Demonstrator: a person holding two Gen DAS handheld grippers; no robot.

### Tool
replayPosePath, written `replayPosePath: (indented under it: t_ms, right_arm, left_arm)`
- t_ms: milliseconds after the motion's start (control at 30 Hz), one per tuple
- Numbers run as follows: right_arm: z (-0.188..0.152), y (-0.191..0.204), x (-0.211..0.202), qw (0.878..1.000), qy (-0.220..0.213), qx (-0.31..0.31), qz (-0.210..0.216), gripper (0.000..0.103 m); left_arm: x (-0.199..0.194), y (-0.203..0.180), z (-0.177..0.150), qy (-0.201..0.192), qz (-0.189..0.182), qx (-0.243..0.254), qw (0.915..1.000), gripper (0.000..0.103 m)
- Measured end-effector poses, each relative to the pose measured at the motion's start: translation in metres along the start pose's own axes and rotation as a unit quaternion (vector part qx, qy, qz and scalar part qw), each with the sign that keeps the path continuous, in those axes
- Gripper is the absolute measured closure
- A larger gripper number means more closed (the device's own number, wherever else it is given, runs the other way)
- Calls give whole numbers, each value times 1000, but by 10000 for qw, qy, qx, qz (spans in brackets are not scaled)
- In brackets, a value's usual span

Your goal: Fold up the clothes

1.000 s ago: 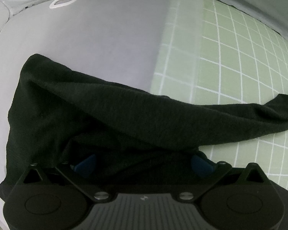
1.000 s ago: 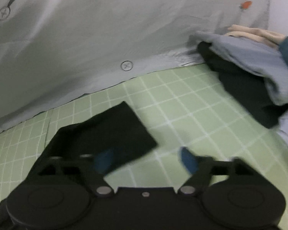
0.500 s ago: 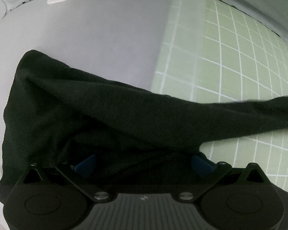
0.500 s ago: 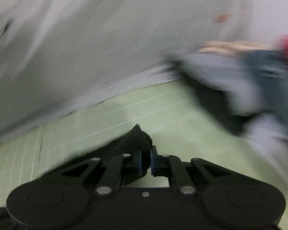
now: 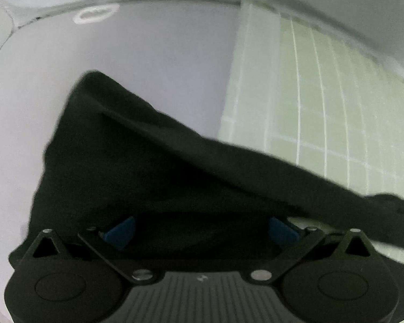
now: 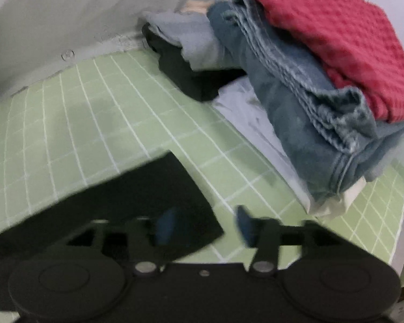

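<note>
I was working at a staged folding station: a green grid mat [image 6: 99, 123], grey backdrop sheet [image 6: 54, 21], stacked laundry [image 6: 296, 86] far right.

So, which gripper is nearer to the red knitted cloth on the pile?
Right. The right gripper hovers over the green mat, with the red knitted cloth up ahead on its right. The left gripper sees only the black garment, no pile.

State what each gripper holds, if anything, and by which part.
Neither holds anything: left gripper is open, with the black garment lying between its fingers; right gripper is open over the garment's corner.
</note>
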State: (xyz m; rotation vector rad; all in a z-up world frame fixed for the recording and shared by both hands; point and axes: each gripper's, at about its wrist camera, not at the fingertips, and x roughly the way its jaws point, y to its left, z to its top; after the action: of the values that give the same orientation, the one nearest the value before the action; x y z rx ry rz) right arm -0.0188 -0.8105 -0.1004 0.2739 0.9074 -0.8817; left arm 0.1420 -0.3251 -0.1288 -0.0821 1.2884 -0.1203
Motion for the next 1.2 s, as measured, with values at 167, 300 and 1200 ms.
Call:
replayPosePath:
  t_ms: [167, 300, 1200]
  right_arm:
    - [6, 40, -9, 9977, -135, -162, 639, 21]
    - [2, 81, -14, 9905, 57, -108, 1370, 21]
    - [-105, 140, -84, 9691, 241, 1690, 1783, 21]
  left_arm:
    - [-8, 45, 16, -396, 396, -615, 9965, 0]
    - [1, 76, 36, -490, 666, -1174, 9896, 0]
    - [22, 118, 73, -750, 247, -639, 9948, 4]
